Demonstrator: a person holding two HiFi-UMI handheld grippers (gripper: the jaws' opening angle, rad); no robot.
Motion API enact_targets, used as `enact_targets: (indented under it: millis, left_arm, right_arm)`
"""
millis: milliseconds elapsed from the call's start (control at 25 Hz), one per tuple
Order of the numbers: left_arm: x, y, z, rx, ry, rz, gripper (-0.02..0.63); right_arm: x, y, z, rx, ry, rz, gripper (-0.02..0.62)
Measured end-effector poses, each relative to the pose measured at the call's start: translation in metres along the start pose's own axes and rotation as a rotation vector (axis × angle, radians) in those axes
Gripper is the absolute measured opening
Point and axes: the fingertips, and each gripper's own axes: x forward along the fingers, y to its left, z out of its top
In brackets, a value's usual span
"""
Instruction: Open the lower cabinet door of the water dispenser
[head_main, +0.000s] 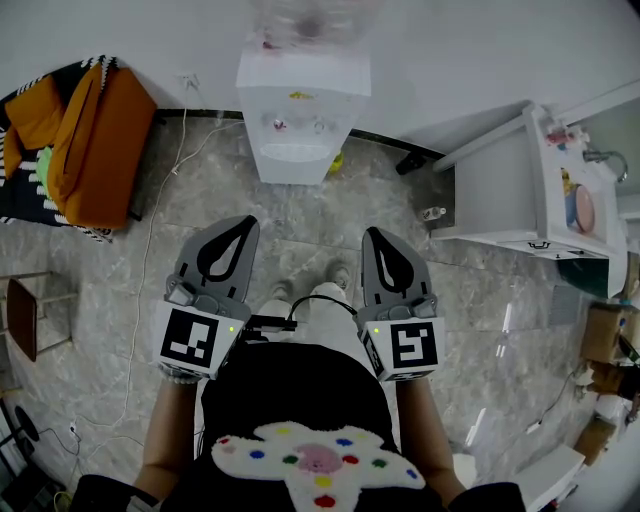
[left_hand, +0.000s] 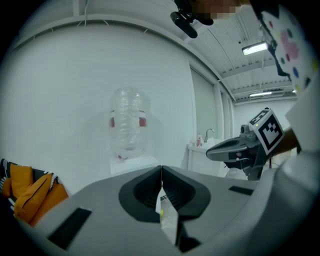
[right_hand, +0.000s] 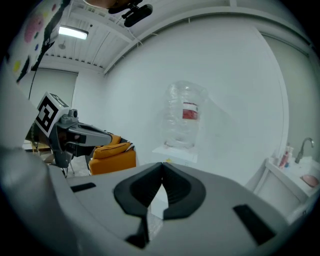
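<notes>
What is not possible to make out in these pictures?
- Head view: the lower cabinet door. The camera looks steeply down on the water dispenser, so its lower front does not show.
- Left gripper view: the left gripper hides the dispenser below the bottle.
- Right gripper view: the right gripper hides the same part.
- Head view: the bottle is blurred at the top edge.

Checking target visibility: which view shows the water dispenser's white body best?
Head view: the water dispenser shows its white top and tap panel from above. The left and right gripper views catch only its clear bottle and top edge.
</notes>
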Motion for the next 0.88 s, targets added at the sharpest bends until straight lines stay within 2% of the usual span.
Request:
enact_targets:
  millis: [40,80,120,200,240,520,880]
  left_arm:
    - [0.0,0.001,-0.001,-0.009,0.001,0.002,0.014]
    - [0.0,0.001,-0.001,-0.019,0.002,0.004,0.018]
    - [0.0,0.001,-0.002,-0.028,0.003,0.003,0.039]
    - [0.0,0.0,-0.003,-0.032,0.008,-0.006,0.129]
    - [0.001,-0.002,-0.004,-0.028,0.012,-0.011,0.151]
    - [0.007,-0.005,-0.008,-0.027,0.03,-0.016,0.158]
    - [0.015,-0.013,-0.015,-0.031,0.051,-0.03,0.156]
  right_arm:
    - [0.0,0.001,-0.001,0.009,0.009,0.008,0.005]
    - [0.0,0.002,-0.002,0.016,0.012,0.017,0.074]
    - [0.001,0.003,-0.002,0.024,0.007,0.024,0.103]
    - [0.002,0.005,-0.003,0.037,-0.006,0.032,0.118]
    - [0.002,0.005,-0.003,0.041,-0.009,0.035,0.137]
    - [0.006,0.005,-0.009,0.051,0.011,0.056,0.169]
    - [0.003,-0.005,-0.017,0.031,0.06,0.043,0.169]
